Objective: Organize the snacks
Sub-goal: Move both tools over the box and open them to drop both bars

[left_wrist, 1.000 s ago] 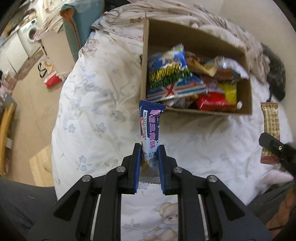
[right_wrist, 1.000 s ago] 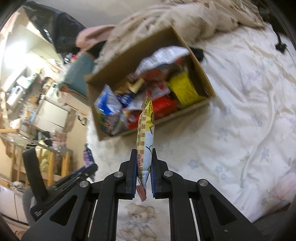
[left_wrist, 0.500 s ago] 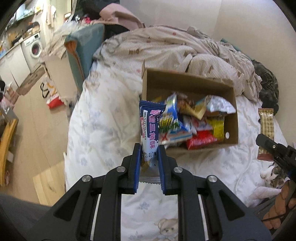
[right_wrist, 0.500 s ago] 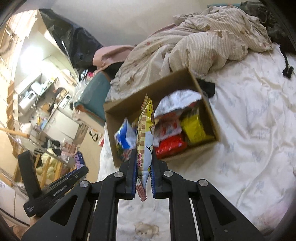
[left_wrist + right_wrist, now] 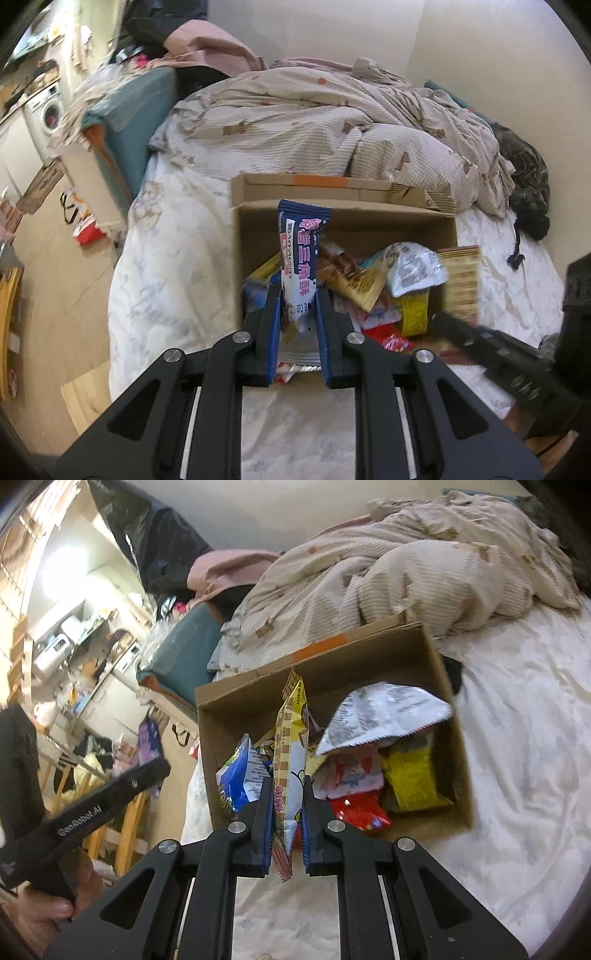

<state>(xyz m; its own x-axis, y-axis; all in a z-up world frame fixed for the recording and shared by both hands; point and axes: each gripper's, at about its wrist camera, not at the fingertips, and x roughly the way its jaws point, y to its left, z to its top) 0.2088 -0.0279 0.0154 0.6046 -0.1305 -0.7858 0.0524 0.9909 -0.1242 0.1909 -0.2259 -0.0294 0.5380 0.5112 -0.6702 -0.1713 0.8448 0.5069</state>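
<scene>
Everything here turns on the cardboard box [image 5: 255,236], which sits open-topped on the floral bedsheet [image 5: 166,266] with the rumpled duvet [image 5: 332,122] at its far side. The left gripper [image 5: 298,314] is clamped on the lower end of a navy-and-white snack packet [image 5: 300,258], whose long axis stands upright along the fingers, its top edge showing against the box's far wall. The right gripper [image 5: 288,805] is likewise closed on a yellow snack packet [image 5: 291,753], held edge-on and upright, its tip reaching toward the same wall. Both packets seem to hang just above the box's near-left part, over the heap of wrappers inside, a silver bag [image 5: 384,712] uppermost. Neither hand looks clearly nearer; the drop for each appears to lie straight ahead and down.
</scene>
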